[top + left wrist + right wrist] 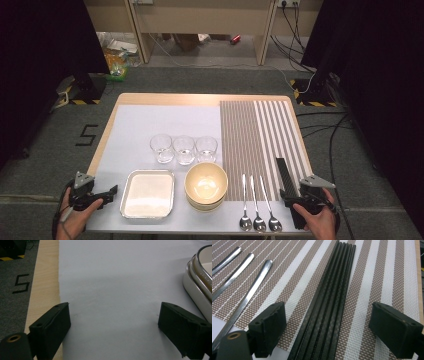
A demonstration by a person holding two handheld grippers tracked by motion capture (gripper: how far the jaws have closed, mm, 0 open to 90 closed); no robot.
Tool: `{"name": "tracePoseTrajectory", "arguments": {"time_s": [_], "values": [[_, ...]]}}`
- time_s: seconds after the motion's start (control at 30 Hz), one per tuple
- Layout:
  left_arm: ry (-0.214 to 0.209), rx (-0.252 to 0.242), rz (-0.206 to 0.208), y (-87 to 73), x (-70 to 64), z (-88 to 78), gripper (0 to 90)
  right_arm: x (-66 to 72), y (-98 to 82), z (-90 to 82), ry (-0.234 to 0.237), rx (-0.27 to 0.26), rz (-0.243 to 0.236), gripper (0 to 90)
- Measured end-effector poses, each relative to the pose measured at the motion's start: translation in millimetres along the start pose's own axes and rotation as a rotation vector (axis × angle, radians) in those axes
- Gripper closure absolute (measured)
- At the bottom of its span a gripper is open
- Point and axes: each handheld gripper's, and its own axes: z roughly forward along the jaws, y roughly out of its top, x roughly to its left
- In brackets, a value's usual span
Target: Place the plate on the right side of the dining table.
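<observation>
Grippers rest wide open at the two near corners of the counter (107, 131), holding nothing

On the right, the right gripper (328, 322) straddles the near end of a bundle of black chopsticks (329, 302) lying lengthwise on the striped mat (372, 285), its pads apart from them on both sides; three spoons (244, 302) lie side by side just to its left, bowls toward the person. On the left, the left gripper (113, 325) hovers over bare pale sheet (112, 277), jaws spread, with the metal tray (197, 287) just beside its right jaw (not touching). Between them stand stacked bowls (206, 186), and behind those a row of three glasses (183, 148)
</observation>
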Motion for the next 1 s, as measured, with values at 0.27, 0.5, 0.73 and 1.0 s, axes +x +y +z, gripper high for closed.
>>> {"name": "tracePoseTrajectory", "arguments": {"time_s": [0.27,0.5,0.73,1.0], "values": [[-0.001,-0.001,-0.002,0.1,0.2,-0.3,10.1,0.0,0.0,0.0,0.000,0.000,0.000,14.4],[0.000,-0.013,-0.003,0.1,1.8,-1.9,14.7,0.1,0.0,0.0,0.000,0.000,0.000,14.4],[-0.035,-0.044,-0.007,4.4,-1.5,-8.8,15.2,0.0,0.0,0.1,0.000,0.000,0.000,14.4],[-0.080,-0.088,-0.001,16.0,-12.8,-25.7,17.1,0.0,0.0,0.0,0.000,-0.001,0.000,14.4]]}}
